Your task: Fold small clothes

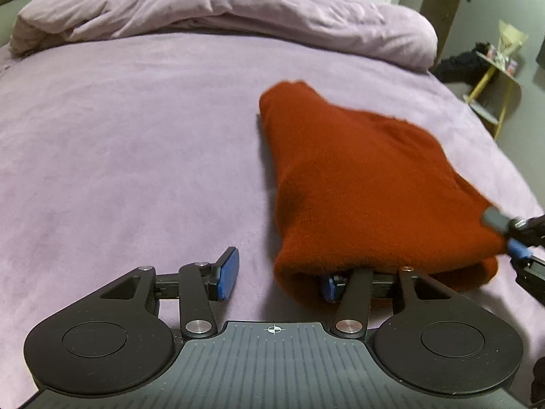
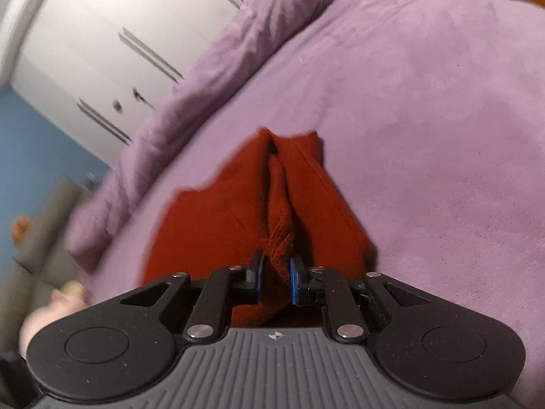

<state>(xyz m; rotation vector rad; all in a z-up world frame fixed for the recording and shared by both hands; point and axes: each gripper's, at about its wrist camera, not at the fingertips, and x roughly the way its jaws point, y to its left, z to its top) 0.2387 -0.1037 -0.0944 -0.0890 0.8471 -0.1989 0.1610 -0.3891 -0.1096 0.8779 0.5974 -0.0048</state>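
Purple bed (image 1: 119, 136): red garment (image 1: 357, 177) hides spread left gripper's (image 1: 279, 279) finger; right gripper (image 2: 276, 279) apparently pinches it.

Bed (image 1: 119, 143) covered by a lilac plush sheet, surface smooth and slightly dimpled. Along its far edge lies 1 rumpled duvet (image 1: 221, 10) of the same lilac, bunched in a long roll. A red knitted garment (image 1: 357, 177) lies partly on the sheet, right of centre, near edge lifted.
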